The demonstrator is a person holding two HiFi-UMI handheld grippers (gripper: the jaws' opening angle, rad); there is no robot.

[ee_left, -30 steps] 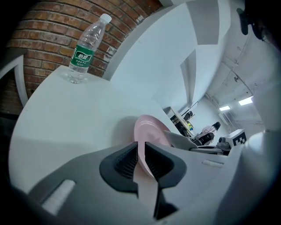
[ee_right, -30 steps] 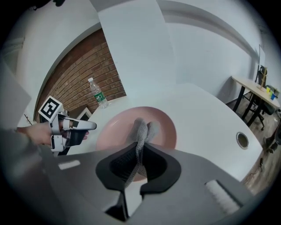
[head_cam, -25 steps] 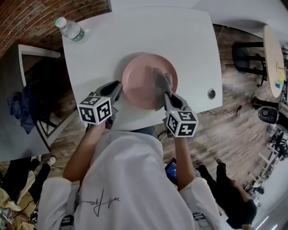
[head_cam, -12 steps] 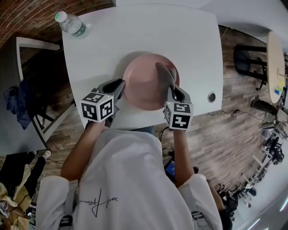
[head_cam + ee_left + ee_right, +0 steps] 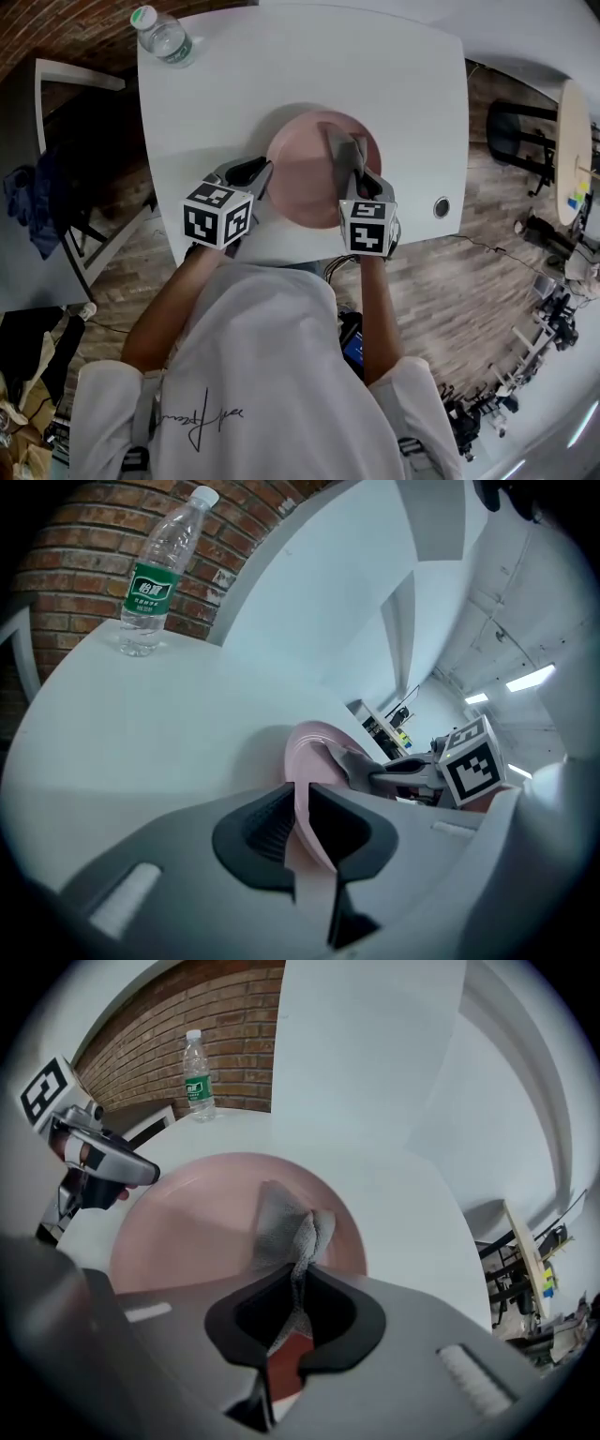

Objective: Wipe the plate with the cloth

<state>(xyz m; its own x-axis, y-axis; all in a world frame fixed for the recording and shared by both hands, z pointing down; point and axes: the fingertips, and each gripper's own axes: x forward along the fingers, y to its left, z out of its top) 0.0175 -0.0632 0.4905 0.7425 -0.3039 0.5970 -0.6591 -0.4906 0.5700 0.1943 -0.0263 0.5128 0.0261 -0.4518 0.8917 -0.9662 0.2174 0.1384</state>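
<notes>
A pink plate (image 5: 305, 183) lies on the white table (image 5: 394, 75) in front of me. My left gripper (image 5: 265, 174) is at the plate's near left rim. In the left gripper view the rim (image 5: 302, 803) stands between the jaws of the left gripper (image 5: 298, 822), which are closing on it. My right gripper (image 5: 354, 178) is shut on a grey cloth (image 5: 339, 148). The cloth (image 5: 286, 1227) hangs from the right gripper (image 5: 298, 1302) onto the plate's right half (image 5: 187, 1213).
A plastic water bottle (image 5: 164, 37) stands at the table's far left corner. A round cable hole (image 5: 441, 207) sits near the right front edge. A chair (image 5: 80, 169) is to the left of the table, and wooden floor lies around it.
My right gripper has rolled and shifted a little over the plate, dragging the cloth with it. My left gripper has stayed at the plate's left rim.
</notes>
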